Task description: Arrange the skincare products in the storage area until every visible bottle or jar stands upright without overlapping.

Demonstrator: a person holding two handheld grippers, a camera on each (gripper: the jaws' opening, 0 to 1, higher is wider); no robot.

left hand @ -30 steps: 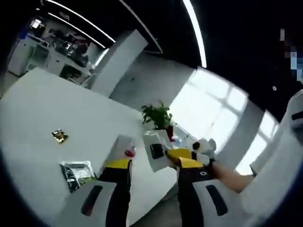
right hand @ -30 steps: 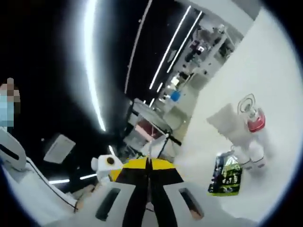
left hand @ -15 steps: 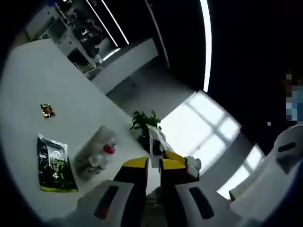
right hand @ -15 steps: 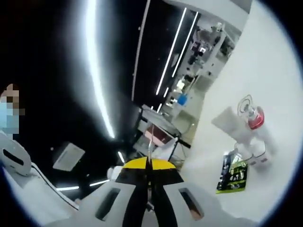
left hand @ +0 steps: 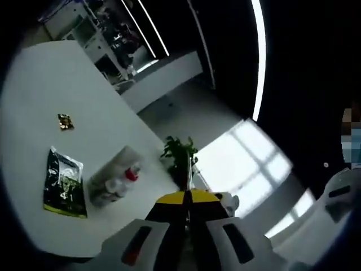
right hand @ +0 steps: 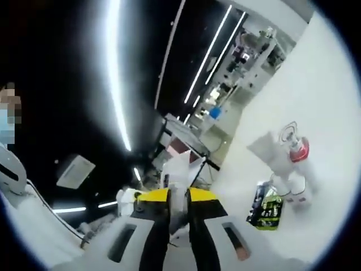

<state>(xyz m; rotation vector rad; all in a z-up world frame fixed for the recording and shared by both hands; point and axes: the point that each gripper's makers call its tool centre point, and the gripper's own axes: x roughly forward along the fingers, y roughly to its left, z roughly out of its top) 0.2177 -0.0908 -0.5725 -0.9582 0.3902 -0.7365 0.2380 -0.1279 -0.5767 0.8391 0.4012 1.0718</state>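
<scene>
On the white table a clear box lies beside a red-capped bottle and small white bottles. In the right gripper view the same group appears as the red-capped bottle and the white bottles. Both grippers are off the table's edge, well short of the bottles. My left gripper is shut on a thin white flat packet, seen edge-on. My right gripper stands slightly open, and the white packet rises between its jaws.
A black-and-green sachet lies flat in front of the bottles, also seen as the sachet. A small gold wrapper sits farther out. A potted plant stands near the table's edge. Office desks fill the background.
My left gripper has gone from open to shut on the white packet. My right gripper, shut on that packet before, has opened a little. Both views swung as the hands moved.
</scene>
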